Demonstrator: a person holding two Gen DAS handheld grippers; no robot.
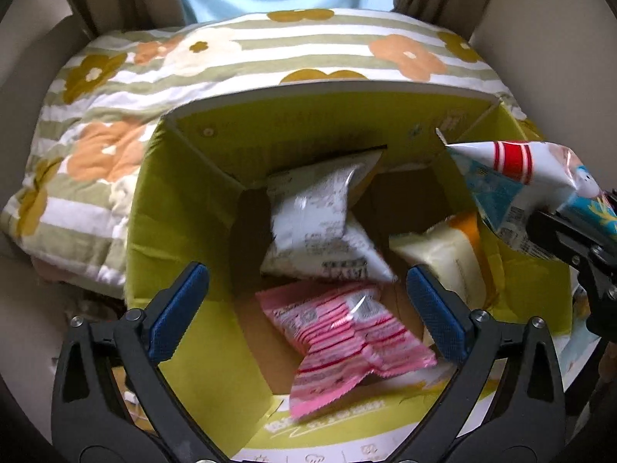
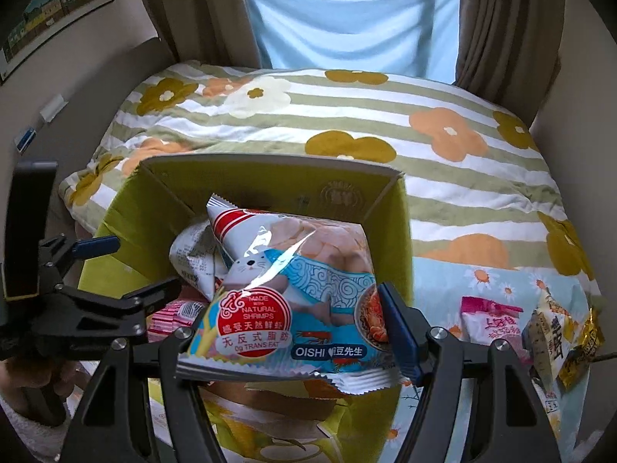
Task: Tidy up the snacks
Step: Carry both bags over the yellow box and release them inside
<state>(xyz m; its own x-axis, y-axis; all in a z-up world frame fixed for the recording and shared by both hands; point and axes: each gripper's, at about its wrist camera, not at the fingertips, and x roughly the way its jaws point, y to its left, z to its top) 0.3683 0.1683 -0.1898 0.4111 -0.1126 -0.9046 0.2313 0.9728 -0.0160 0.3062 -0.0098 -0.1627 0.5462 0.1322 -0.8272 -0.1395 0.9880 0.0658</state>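
A green cardboard box [image 1: 181, 208] stands open on the bed. Inside lie two white packets [image 1: 312, 216], a cream and orange packet [image 1: 435, 254] and a pink striped packet [image 1: 347, 332]. My left gripper [image 1: 304, 274] hangs over the box with its blue pads wide open; nothing touches them, and the pink packet lies loose below. It also shows at the left of the right wrist view as the left gripper [image 2: 131, 266]. My right gripper [image 2: 293, 320] is shut on a blue and white shrimp chip bag [image 2: 293, 270], held above the box's right side [image 1: 513, 185].
The box rests on a striped floral quilt [image 2: 443, 177]. To its right, loose snacks lie on a light blue sheet: a pink packet [image 2: 489, 320] and cream and gold packets [image 2: 559, 332]. Brown curtains [image 2: 501, 31] and a window stand behind the bed.
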